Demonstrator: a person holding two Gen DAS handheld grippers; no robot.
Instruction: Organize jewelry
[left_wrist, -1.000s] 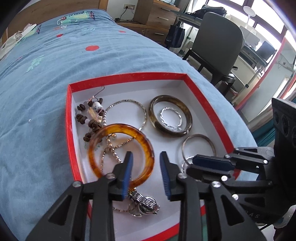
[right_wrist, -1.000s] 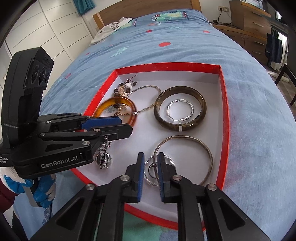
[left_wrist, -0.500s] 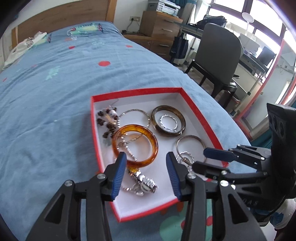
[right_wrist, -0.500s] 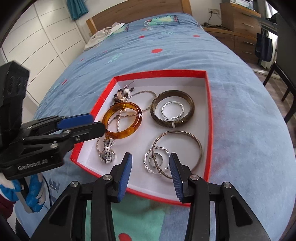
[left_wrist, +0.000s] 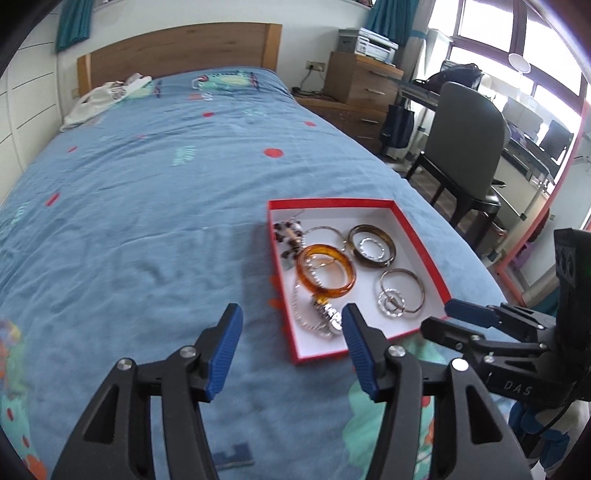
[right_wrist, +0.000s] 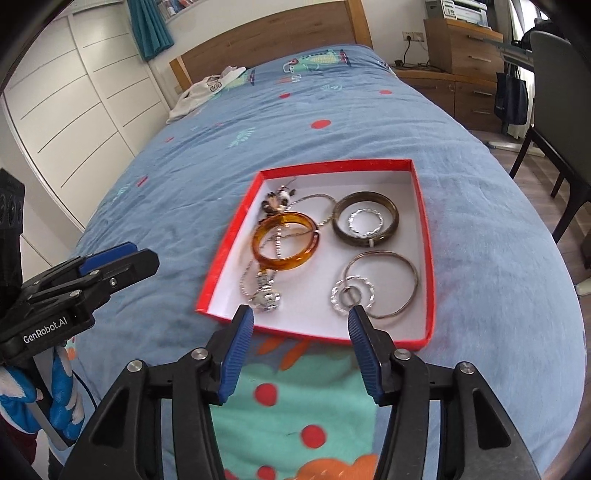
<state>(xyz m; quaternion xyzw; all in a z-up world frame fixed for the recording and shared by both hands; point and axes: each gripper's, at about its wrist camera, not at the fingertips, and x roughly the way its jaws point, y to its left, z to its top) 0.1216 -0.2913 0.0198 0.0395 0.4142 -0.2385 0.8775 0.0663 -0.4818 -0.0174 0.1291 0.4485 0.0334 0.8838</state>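
Now both grippers, left (left_wrist: 291, 334) and right (right_wrist: 301, 334), gape empty above the bed (right_wrist: 480, 221); the box (right_wrist: 421, 236) lies just ahead of the right, nearer it.

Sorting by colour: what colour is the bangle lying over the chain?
Translucent amber-orange bangle, clearest in the right wrist view.

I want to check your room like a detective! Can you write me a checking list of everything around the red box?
Surface: blue bedspread, patterned, wrinkled.
Job's things: red box holding an amber bangle over a silver chain, a dark bangle ringing a small silver ring, a thin metal bangle, a beaded piece.
Clutter: white garment near the headboard.
Grippers: left tool and right tool both open, empty, short of the box.
Cables: wall-socket cord.
Surroundings: wardrobe, drawers, chair.
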